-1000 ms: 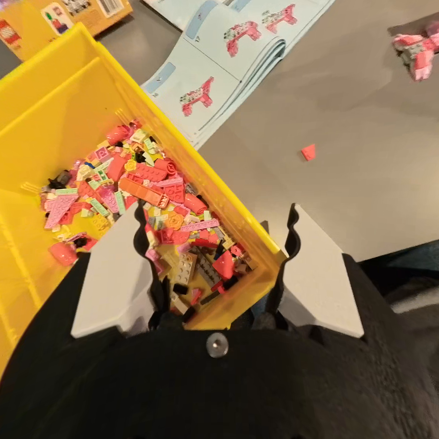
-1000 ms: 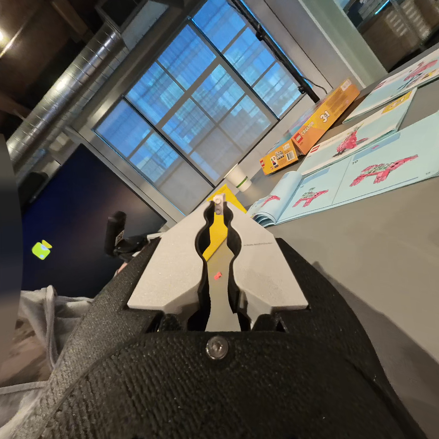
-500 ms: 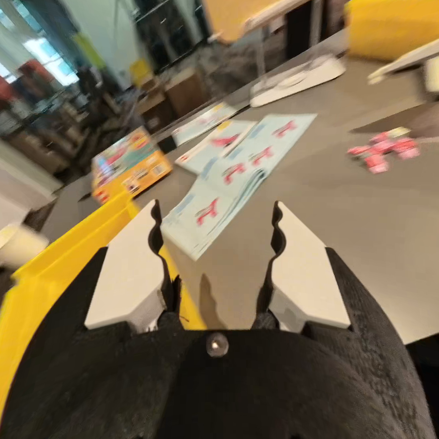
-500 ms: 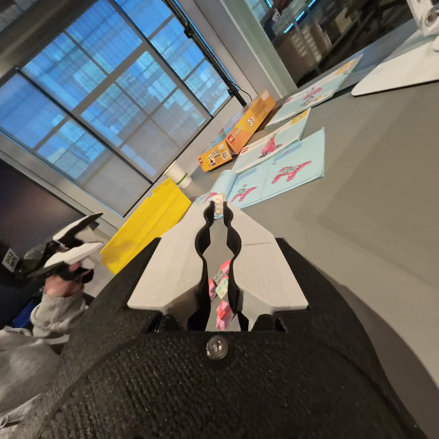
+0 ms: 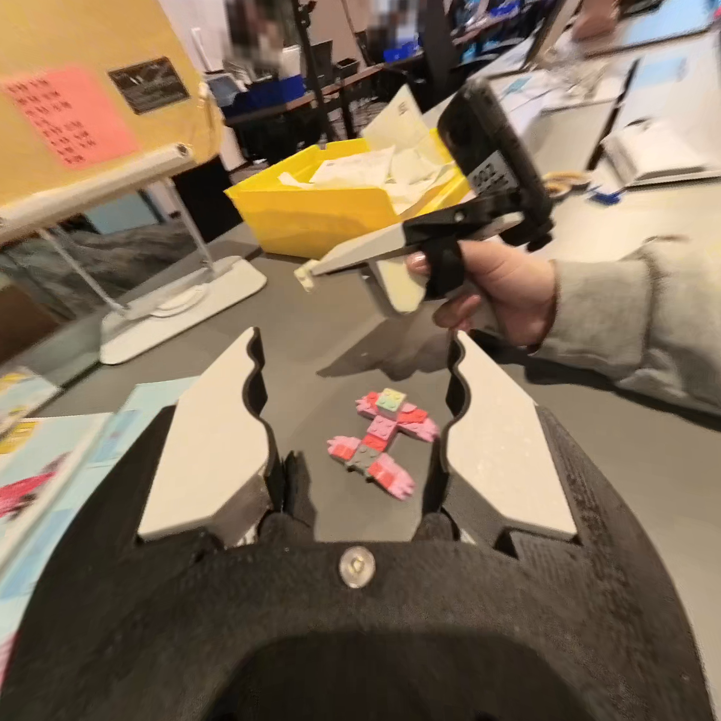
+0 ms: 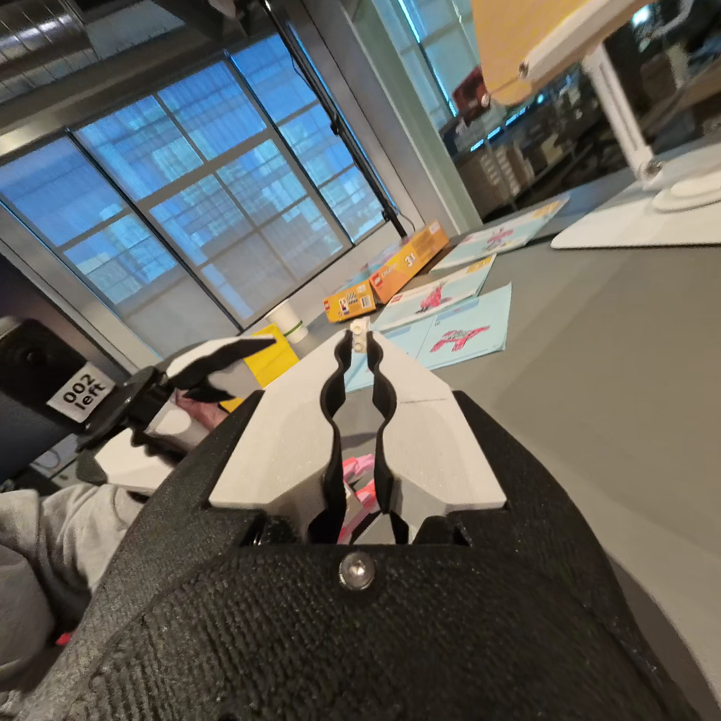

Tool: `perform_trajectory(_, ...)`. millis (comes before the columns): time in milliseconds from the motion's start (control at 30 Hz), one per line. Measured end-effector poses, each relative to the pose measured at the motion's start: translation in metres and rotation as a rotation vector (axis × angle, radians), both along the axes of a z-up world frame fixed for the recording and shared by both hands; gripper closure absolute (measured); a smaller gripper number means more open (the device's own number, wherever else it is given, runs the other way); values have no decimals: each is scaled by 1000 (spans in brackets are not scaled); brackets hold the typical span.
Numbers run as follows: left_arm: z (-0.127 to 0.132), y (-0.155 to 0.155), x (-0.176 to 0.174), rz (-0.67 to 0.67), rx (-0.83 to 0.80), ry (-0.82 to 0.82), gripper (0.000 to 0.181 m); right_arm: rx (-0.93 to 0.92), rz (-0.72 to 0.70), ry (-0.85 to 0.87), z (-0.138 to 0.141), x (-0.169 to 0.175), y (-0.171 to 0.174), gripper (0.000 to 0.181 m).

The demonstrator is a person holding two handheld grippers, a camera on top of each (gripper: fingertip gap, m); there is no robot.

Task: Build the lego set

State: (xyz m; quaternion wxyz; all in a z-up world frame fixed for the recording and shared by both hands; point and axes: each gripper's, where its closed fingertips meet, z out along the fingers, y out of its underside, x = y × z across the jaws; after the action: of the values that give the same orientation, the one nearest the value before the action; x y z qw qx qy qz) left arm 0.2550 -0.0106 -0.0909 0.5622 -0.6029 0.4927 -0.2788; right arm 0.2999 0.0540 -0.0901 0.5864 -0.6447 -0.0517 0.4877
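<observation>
Pink-red lego figure lies flat, limbs splayed.

Grey table underneath. White lamp base at far left, slim stem rising from it. Farther back, yellow bin stuffed with crumpled white paper. White paper cup below large gridded window.

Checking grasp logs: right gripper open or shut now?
Shut. The right gripper pinches a small white piece at its tips, also seen in the left wrist view.
</observation>
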Motion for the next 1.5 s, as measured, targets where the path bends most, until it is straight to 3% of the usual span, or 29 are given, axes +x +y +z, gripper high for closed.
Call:
perform_trajectory(67, -4, -11, 0, -56, -54, -28, 88, 32, -25, 15, 4, 6, -1, 176)
perform_trajectory(200, -24, -12, -10, -72, -82, 70, 90, 48, -67, -4, 5, 11, 0, 176)
perform_trajectory(267, -35, -19, -11, -138, -166, 109, 108, 49, -67, -19, 4, 9, 0, 176)
perform_trajectory(333, -44, -28, -10, -196, -278, 138, 113, 44, -55, -39, 2, 5, 0, 176)
perform_trajectory(533, -65, -20, -14, -161, -422, 196, 92, 26, -34, -86, -1, -3, -8, 176)
perform_trajectory(1000, -82, -28, -9, -217, -544, 216, 94, 39, -94, -122, -4, 2, -10, 176)
perform_trajectory(1200, -82, -57, -10, -406, -639, 246, 128, 50, -107, -114, -3, 3, -13, 176)
perform_trajectory(1300, -64, -54, -9, -432, -662, 138, 132, 56, -117, -104, -2, 5, -15, 176)
perform_trajectory(1400, -45, -21, -13, -272, -549, 23, 110, 55, -117, -102, -1, 4, -16, 176)
perform_trajectory(1500, -52, -7, -18, -177, -449, 83, 90, 53, -112, -106, -2, 3, -15, 176)
